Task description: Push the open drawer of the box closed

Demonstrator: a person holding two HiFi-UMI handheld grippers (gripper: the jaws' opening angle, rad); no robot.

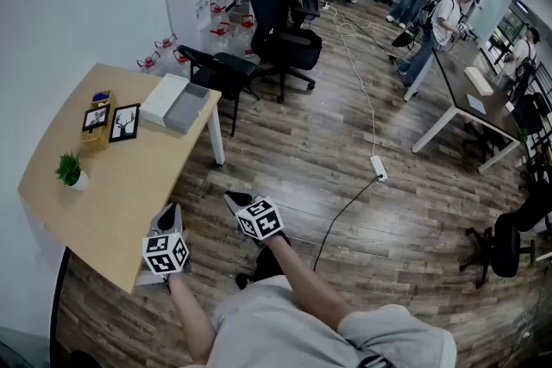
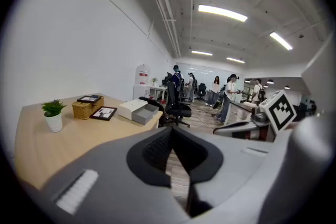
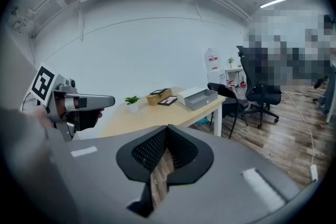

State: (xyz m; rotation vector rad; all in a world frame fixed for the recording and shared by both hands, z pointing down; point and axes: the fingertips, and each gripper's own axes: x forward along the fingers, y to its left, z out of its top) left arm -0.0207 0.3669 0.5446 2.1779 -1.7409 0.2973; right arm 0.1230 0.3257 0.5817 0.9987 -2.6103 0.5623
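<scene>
We hold both arms forward, forearms bare, each gripper tipped a little downward; the left gripper (image 1: 171, 215) hangs over the near edge of the table (image 1: 121, 185), and the right gripper (image 1: 235, 201) hangs over the floor at its 3 o'clock, off the table. In their own views both pairs of jaws stand together at the tips, with nothing between them but floor seen through the slit lower down. Our hands are mostly hidden behind the marker cubes, and our body cuts off the bottom of the head view. The box (image 1: 164, 98) lies near the far right corner of the table, at about 12 o'clock from the left gripper and well apart from it; its drawer (image 1: 190, 109) stands pulled out at the box's 4 o'clock, toward the table's edge, showing only a grey inside. At 9 o'clock of the box a basket (image 1: 97, 136) carries a small frame on top, so we cannot make out its contents; a second frame (image 1: 124, 122) lies just beside it; a plant (image 1: 70, 170) stands in a white pot at 7 o'clock of the basket.
</scene>
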